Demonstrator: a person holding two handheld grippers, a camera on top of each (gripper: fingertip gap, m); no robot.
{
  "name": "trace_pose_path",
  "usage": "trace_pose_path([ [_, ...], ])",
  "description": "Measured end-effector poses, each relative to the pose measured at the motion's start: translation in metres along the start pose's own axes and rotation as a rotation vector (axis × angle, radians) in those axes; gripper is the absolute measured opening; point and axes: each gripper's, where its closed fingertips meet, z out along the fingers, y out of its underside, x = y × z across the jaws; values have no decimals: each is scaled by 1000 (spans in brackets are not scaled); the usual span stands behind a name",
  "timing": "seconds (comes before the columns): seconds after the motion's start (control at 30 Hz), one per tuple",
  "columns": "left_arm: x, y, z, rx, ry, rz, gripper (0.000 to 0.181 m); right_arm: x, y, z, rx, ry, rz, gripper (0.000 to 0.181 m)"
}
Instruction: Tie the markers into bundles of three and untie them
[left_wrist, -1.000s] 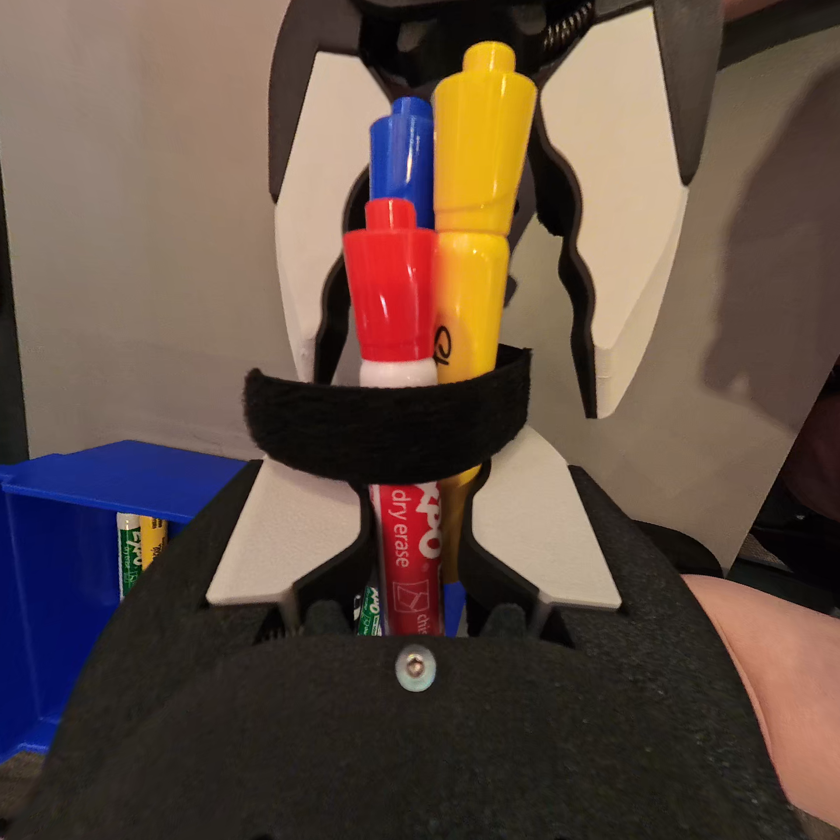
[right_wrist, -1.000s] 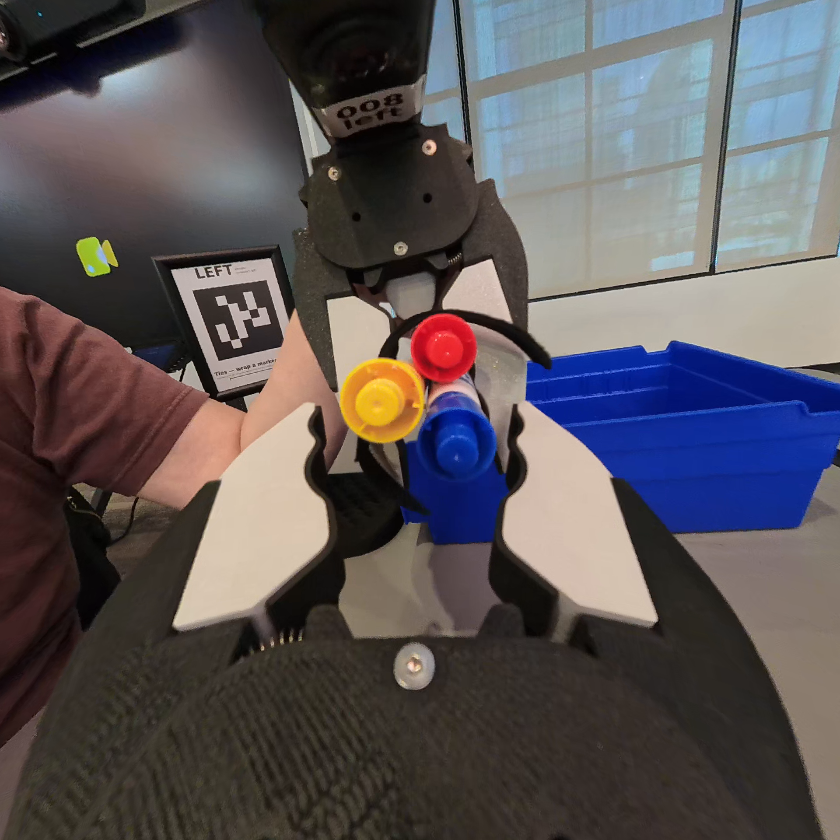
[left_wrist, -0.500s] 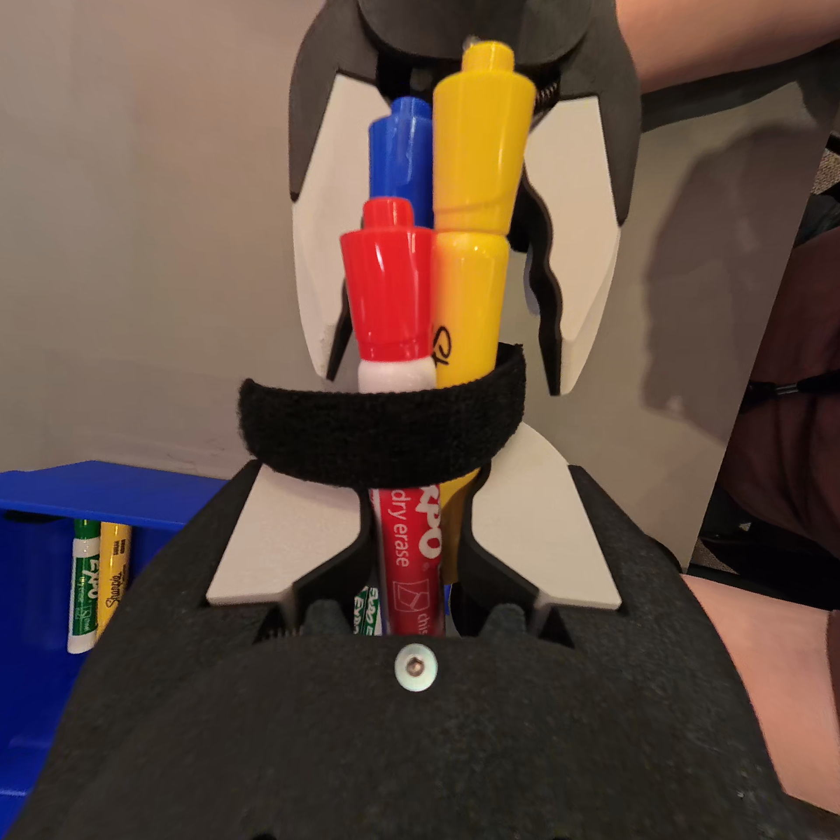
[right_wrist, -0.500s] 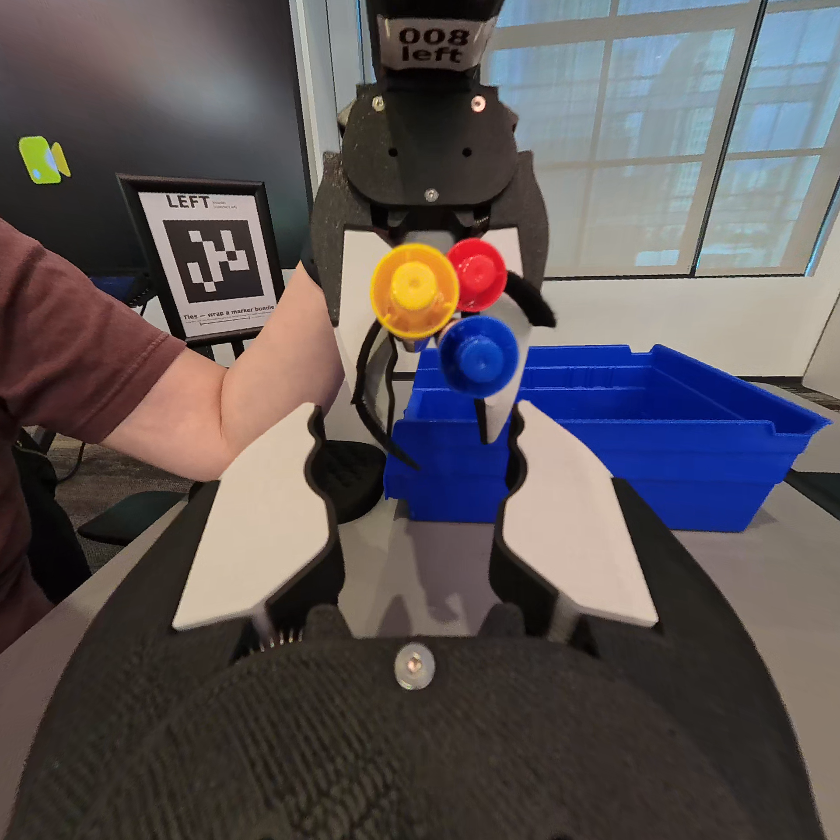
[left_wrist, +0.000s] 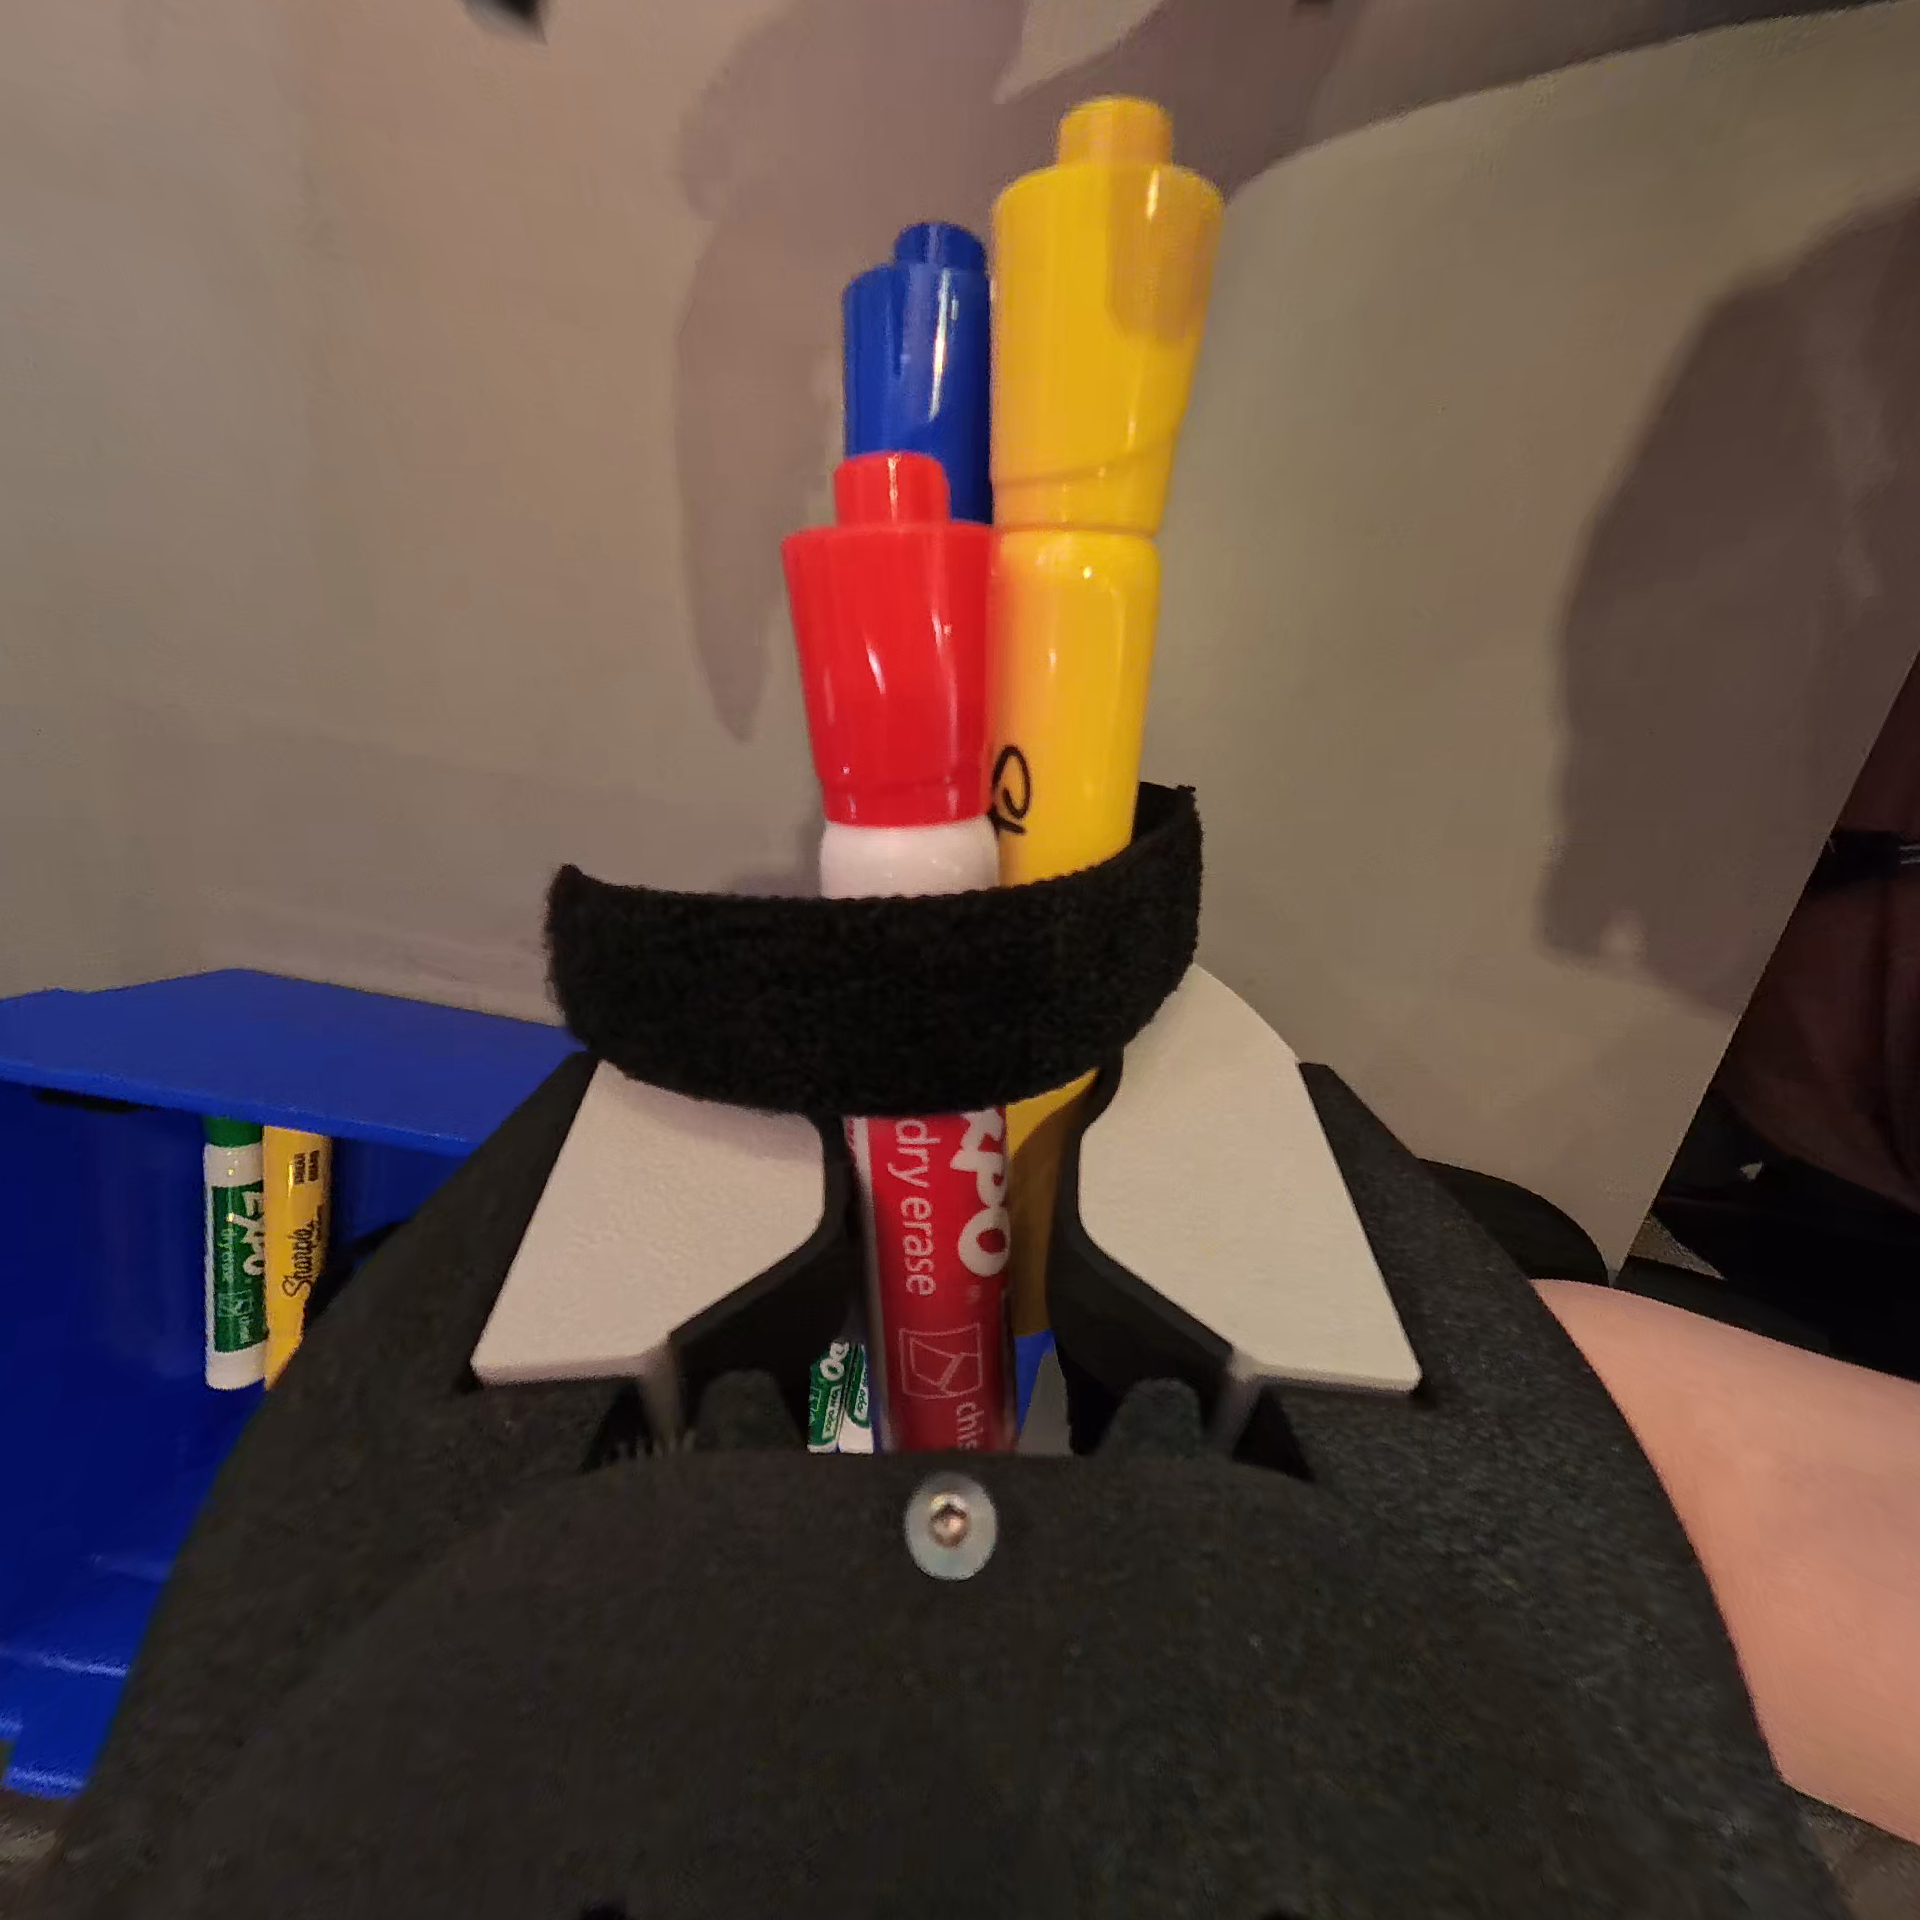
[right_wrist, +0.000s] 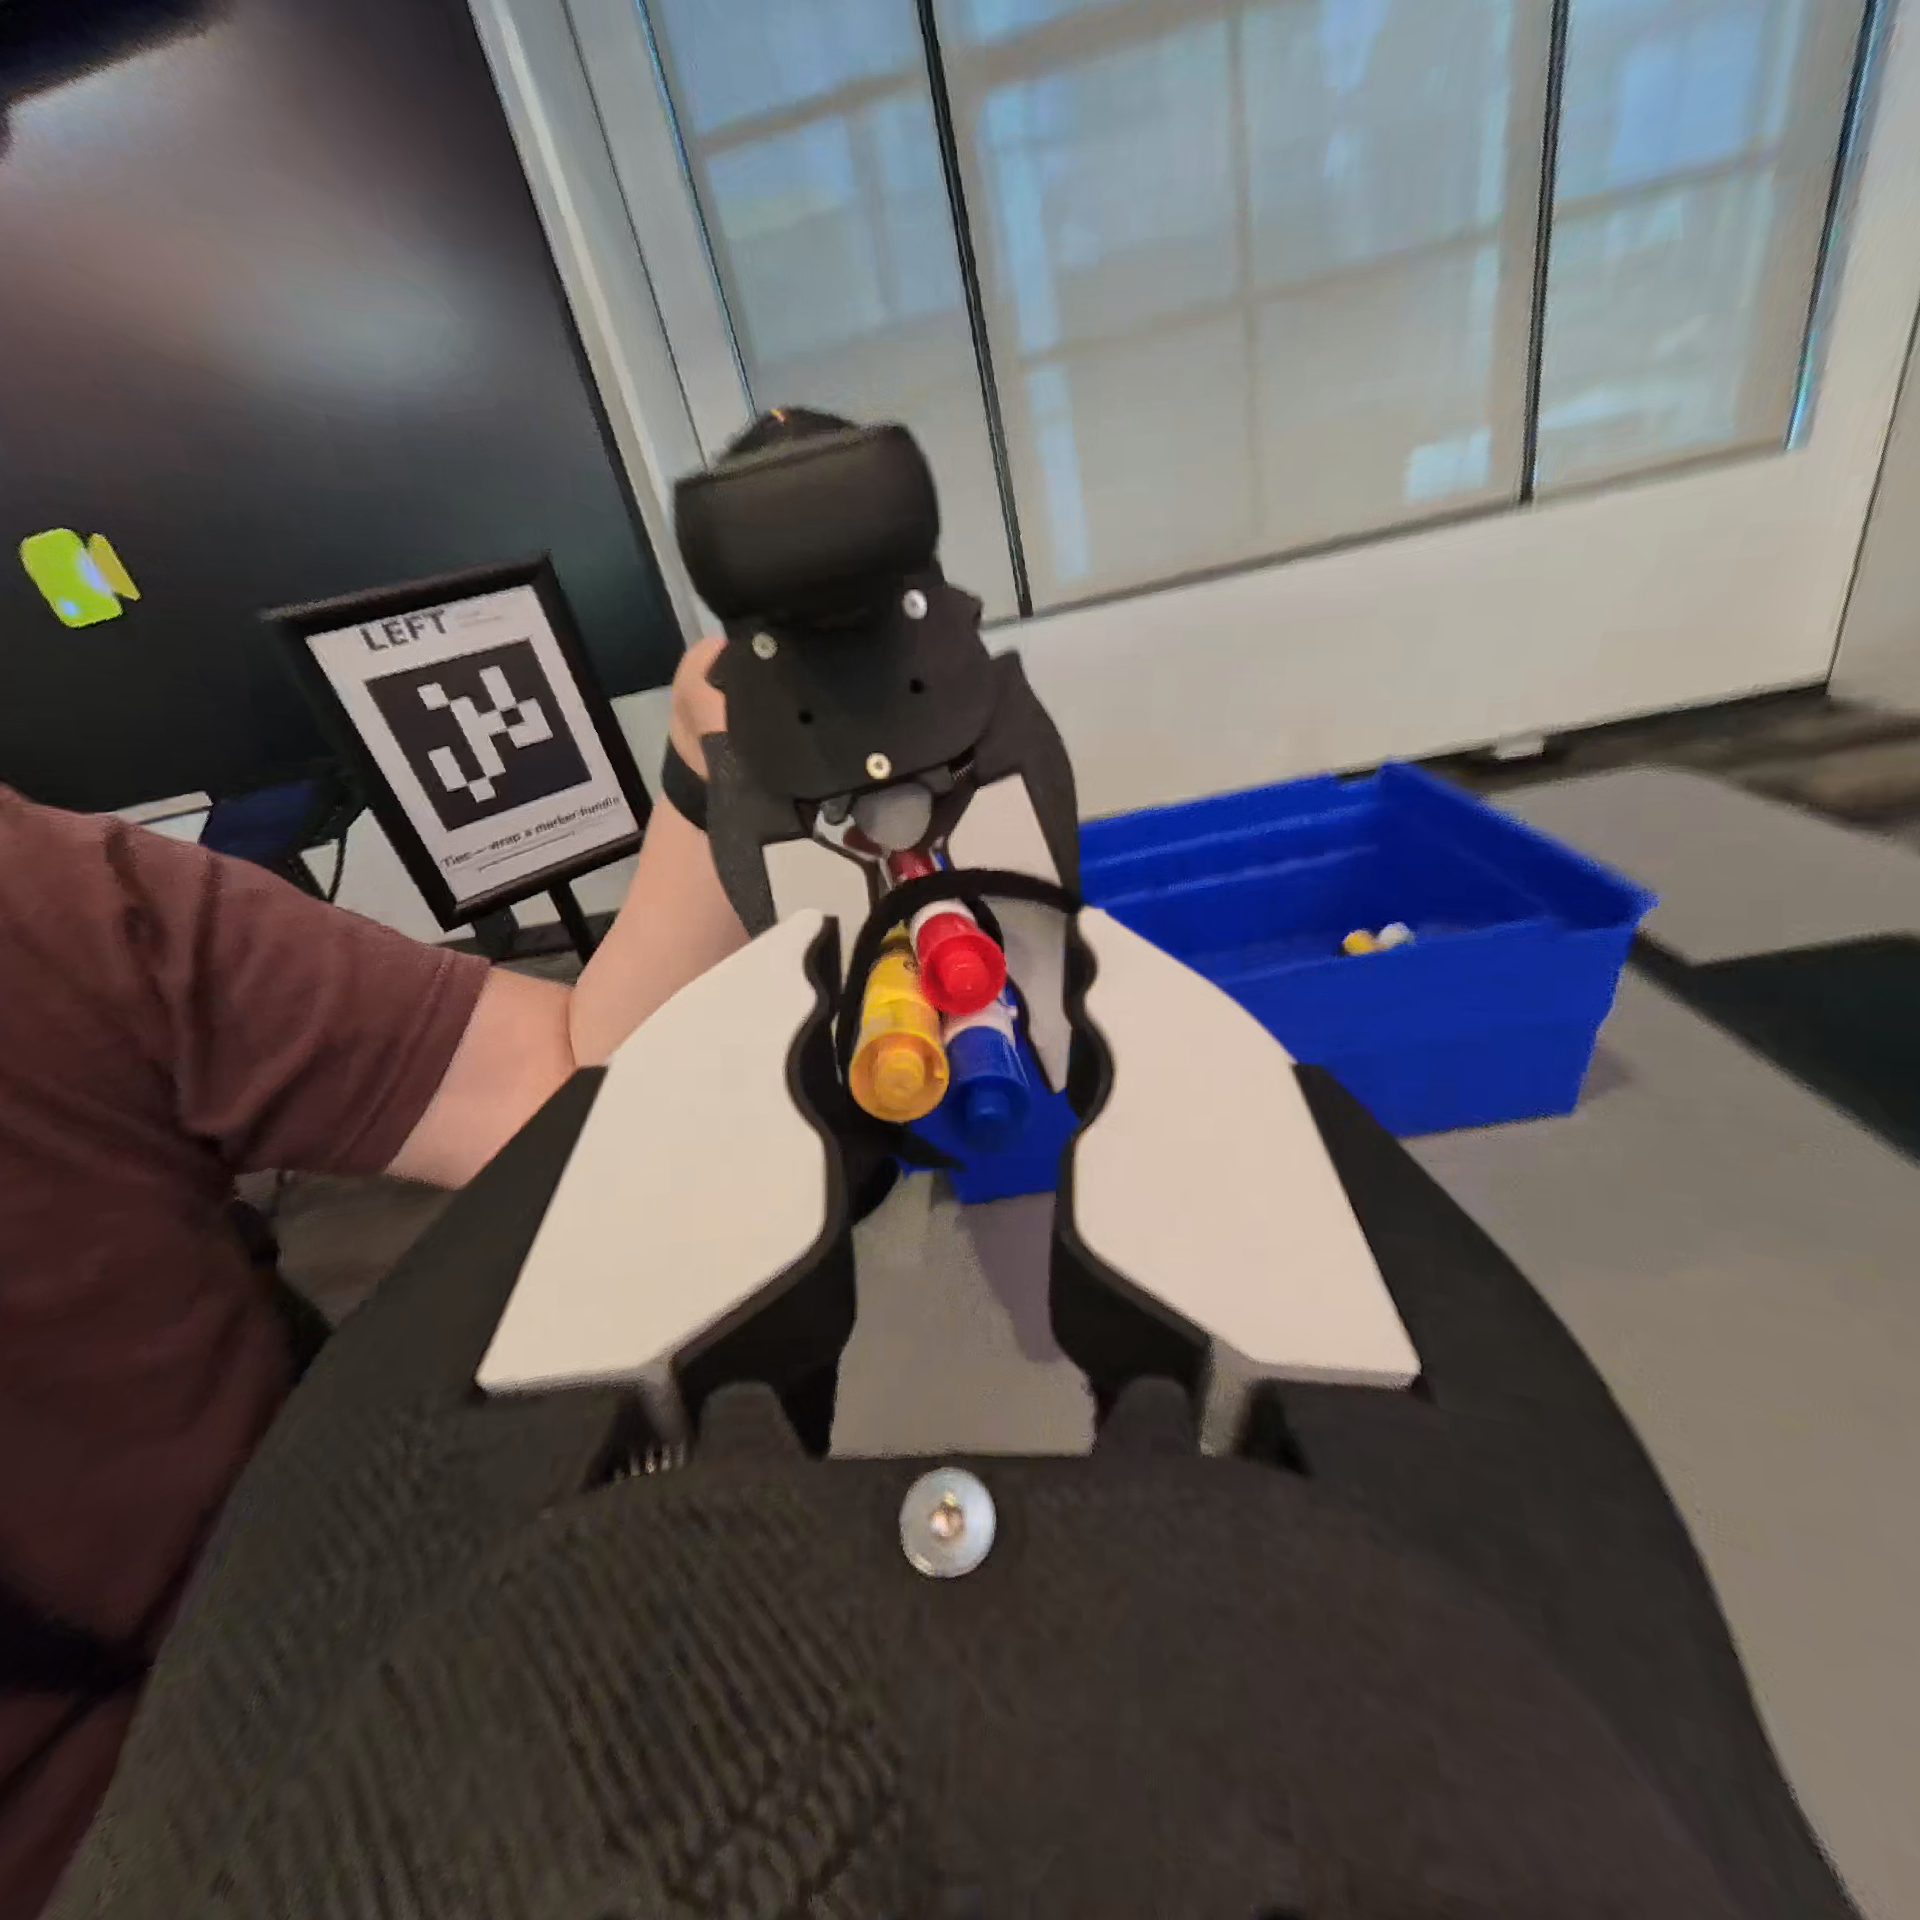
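Left wrist view, left gripper (left_wrist: 951, 1174) clamping strapped markers (left_wrist: 987, 644), right gripper (right_wrist: 951, 997) open

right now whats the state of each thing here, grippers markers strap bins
left gripper: shut on the marker bundle
right gripper: open, empty, around the bundle's cap end
red marker: capped, in the bundle
yellow marker: capped, in the bundle
blue marker: capped, in the bundle
black strap: looped loosely around the three markers
blue bin: open, something small inside

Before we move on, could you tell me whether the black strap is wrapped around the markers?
Wrapped: the black strap loops loosely around the three markers, above the left gripper.
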Motion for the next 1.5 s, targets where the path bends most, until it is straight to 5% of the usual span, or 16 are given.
trace_pose_path([
  [0.63,8,-2,7,-41,5,42,42,-5,37,19,-248,-12,122,20],
  [1.37,7,0,4,-23,25,44,43,-4,30,-5,-313,-37,126,21],
  [1.5,5,-1,3,-14,11,38,43,-6,30,-5,-324,-33,94,39],
])
